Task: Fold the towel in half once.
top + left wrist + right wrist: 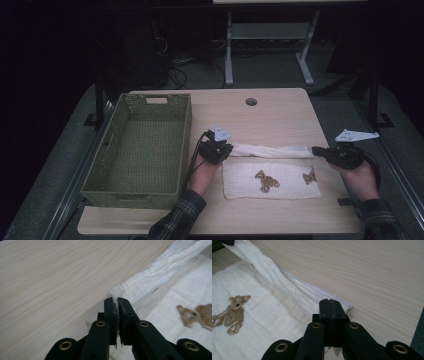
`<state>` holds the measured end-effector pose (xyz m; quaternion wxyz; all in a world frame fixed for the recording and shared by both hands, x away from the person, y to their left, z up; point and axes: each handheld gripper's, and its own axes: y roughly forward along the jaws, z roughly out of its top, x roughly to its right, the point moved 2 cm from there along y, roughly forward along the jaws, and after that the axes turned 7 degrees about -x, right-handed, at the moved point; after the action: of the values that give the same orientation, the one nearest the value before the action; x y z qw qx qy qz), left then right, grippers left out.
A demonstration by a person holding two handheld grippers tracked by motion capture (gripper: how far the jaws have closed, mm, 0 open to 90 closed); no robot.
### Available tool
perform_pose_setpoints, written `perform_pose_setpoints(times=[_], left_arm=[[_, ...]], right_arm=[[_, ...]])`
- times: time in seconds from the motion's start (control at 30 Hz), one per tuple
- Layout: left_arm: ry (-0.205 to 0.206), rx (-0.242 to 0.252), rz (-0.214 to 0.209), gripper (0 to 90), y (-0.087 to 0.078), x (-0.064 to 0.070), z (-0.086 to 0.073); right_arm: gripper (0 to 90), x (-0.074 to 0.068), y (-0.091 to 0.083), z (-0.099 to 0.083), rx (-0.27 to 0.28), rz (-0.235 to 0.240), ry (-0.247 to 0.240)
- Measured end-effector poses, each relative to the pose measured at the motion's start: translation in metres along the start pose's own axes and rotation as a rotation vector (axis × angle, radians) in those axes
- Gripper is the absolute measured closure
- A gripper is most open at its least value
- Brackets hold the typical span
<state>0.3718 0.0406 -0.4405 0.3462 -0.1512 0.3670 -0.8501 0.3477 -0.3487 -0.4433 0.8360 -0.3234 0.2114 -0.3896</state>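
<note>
Fingers (110, 312) of both grippers pinched on white cloth (280, 182) far corners.

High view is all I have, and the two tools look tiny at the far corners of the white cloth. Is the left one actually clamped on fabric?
Observer: Yes. In the left gripper view the left tool is shut on a pinched corner of the white cloth, with fabric showing between the jaws.
Operator: And the right one?
Observer: The right tool is shut too, with the cloth's folded edge pinched between its jaws.
Operator: What are those brown marks on the cloth?
Observer: Close up, the print is a little brown bear, flat on the fabric.
Operator: Is the far edge lifted?
Observer: It runs as a raised, rolled fold above the flat layer between both tools.
</note>
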Motion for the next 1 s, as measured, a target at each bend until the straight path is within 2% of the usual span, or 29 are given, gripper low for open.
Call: perform_pose_setpoints(times=[0.1, 0.27, 0.57, 0.7, 0.83, 0.9, 1.0], left_arm=[[0.004, 0.006, -0.019, 85.6, -0.008, 0.004, -0.006], [0.034, 0.000, -0.013, 85.6, -0.012, 0.016, -0.015], [0.025, 0.016, -0.037, 85.4, -0.022, 0.023, -0.025], [0.032, 0.021, -0.035, 85.4, -0.026, 0.026, -0.027], [0.040, 0.017, -0.046, 85.4, -0.031, 0.030, -0.032], [0.030, 0.013, -0.056, 85.4, -0.032, 0.033, -0.036], [0.050, -0.001, -0.070, 85.4, -0.036, 0.039, -0.041]], right_arm=[[89.2, -0.002, -0.003, -0.003, 0.007, 0.011, 0.000], [89.2, -0.012, -0.008, -0.013, -0.004, 0.026, -0.015], [89.1, -0.020, -0.018, -0.025, -0.002, 0.035, -0.022], [89.1, -0.024, -0.023, -0.029, 0.002, 0.036, -0.029], [89.1, -0.026, -0.029, -0.036, 0.004, 0.043, -0.024], [89.1, -0.027, -0.031, -0.040, -0.004, 0.050, -0.024], [89.1, -0.031, -0.033, -0.048, -0.020, 0.056, -0.027]])
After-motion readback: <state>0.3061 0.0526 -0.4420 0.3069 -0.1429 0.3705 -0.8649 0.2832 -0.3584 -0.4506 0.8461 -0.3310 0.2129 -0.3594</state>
